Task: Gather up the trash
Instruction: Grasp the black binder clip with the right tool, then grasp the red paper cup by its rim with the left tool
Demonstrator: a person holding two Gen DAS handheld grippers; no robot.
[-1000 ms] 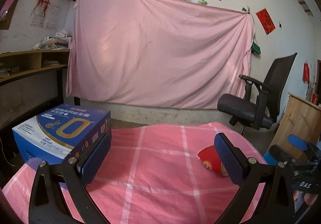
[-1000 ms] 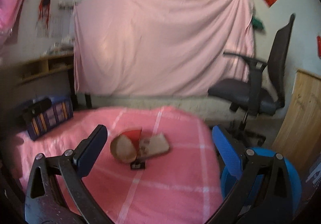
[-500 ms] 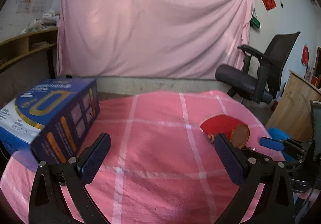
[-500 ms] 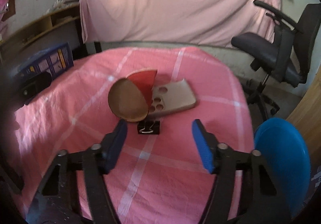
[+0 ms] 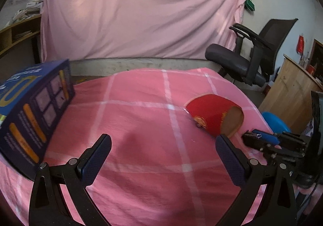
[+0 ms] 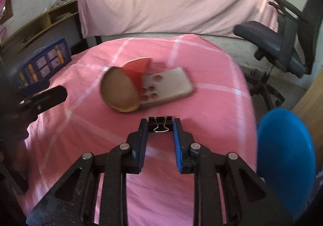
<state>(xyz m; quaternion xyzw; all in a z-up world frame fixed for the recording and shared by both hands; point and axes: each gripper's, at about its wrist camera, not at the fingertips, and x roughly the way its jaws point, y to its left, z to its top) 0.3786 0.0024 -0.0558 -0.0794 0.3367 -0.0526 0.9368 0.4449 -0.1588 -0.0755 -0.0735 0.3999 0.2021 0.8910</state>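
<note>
A black binder clip (image 6: 160,124) lies on the pink checked cloth (image 6: 181,88). My right gripper (image 6: 159,125) has its blue pads on both sides of the clip, closed against it. Beyond it lie a crushed red paper cup (image 6: 123,86) and a grey phone case (image 6: 167,86). In the left wrist view the red cup (image 5: 216,116) lies to the right, with my right gripper (image 5: 260,141) beside it. My left gripper (image 5: 161,155) is open and empty above the cloth.
A blue printed box (image 5: 30,112) stands at the table's left edge, close to my left finger. A blue bin (image 6: 284,157) sits off the table's right side. A black office chair (image 5: 252,60) and a wooden cabinet (image 5: 292,92) stand beyond.
My right gripper came down and forward to the binder clip and closed from wide open onto it. My left gripper dipped lower and nearer the table, staying open.
</note>
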